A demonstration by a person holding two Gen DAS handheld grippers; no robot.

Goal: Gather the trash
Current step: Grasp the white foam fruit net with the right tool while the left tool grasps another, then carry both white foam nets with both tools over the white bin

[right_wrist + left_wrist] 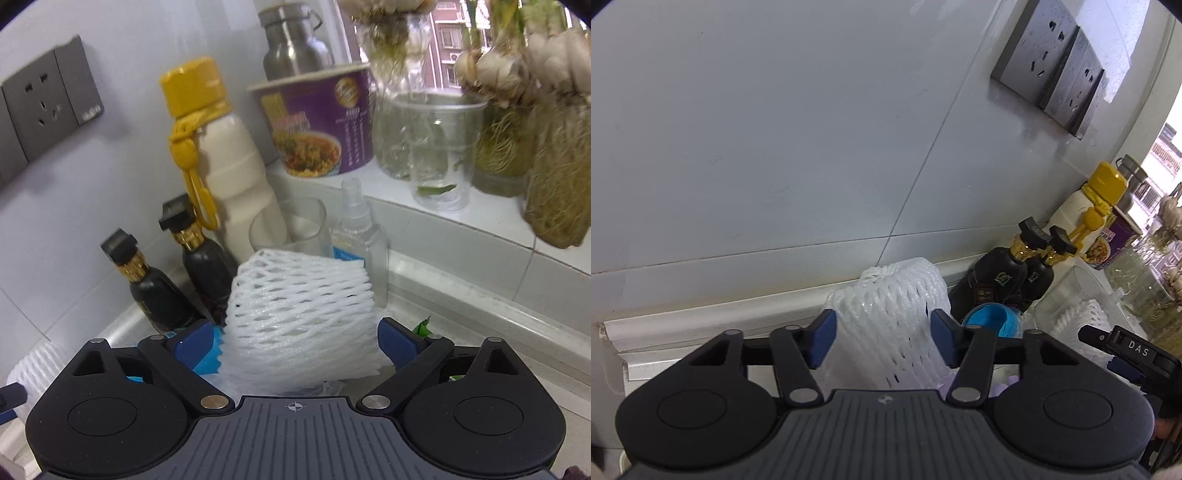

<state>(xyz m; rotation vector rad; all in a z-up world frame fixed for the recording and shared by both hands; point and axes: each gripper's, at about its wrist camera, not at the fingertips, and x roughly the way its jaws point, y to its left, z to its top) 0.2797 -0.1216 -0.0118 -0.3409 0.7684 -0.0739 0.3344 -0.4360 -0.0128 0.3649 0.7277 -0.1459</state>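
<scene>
In the left wrist view a white foam fruit net point(886, 325) stands between the blue pads of my left gripper point(882, 341); the pads sit against its sides and pinch it. In the right wrist view another white foam net point(299, 314) lies between the pads of my right gripper point(295, 347), whose jaws are wide and touch the net's edges. The right gripper's finger point(1126, 347) shows at the right of the left view, by a second net point(1078, 325). The left-held net shows at the lower left of the right view point(37, 365).
Two black gold-necked bottles point(162, 295) stand in the wall corner by a white bottle with yellow cap point(229, 177). A clear glass point(291, 229), a spray bottle point(364, 236), a blue lid point(993, 321), a purple noodle cup point(317, 122), a steel flask point(295, 40) and plant jars point(506, 144) crowd the sill. Grey sockets point(1052, 62) are on the wall.
</scene>
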